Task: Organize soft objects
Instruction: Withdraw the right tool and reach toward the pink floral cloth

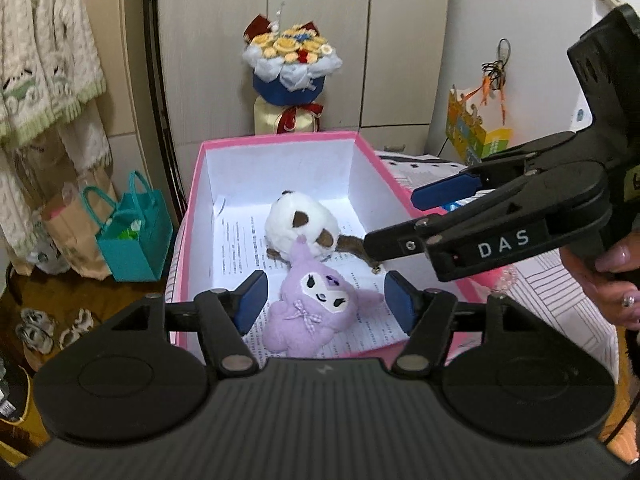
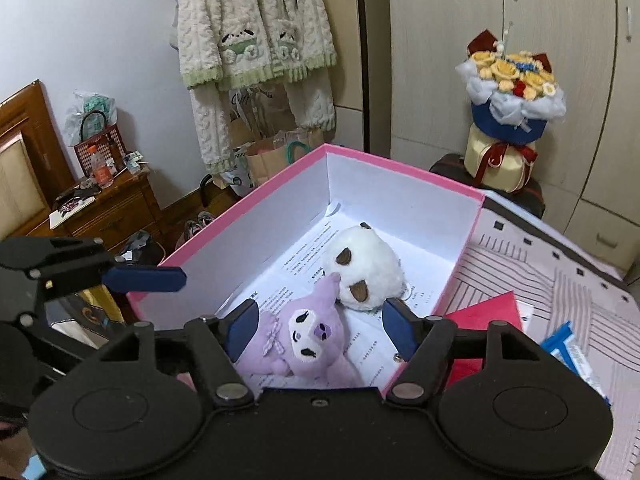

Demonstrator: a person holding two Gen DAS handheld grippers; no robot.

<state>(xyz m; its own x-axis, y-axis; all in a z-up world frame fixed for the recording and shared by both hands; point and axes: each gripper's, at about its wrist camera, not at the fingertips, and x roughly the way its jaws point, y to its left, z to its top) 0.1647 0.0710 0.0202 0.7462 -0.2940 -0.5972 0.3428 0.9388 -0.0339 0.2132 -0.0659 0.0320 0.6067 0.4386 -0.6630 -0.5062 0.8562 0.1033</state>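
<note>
The pink box [image 1: 192, 216] stands open, holding a purple plush toy [image 1: 312, 312] at its near end and a white plush toy [image 1: 300, 228] just behind, the two touching on printed paper [image 1: 236, 248]. The left gripper [image 1: 324, 300] and the right gripper [image 2: 316, 328] both hover spread wide above the purple toy, holding nothing. The white toy's brown tail is partly hidden behind a finger of the right gripper.

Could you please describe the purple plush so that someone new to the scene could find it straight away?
Find the pink box with white walls and printed paper on its floor. Two plush toys lie inside; the purple plush is the nearer one, between the open left gripper fingers. Unlike the round white plush touching it, it is lilac, with a white face and gingham bow.
</note>
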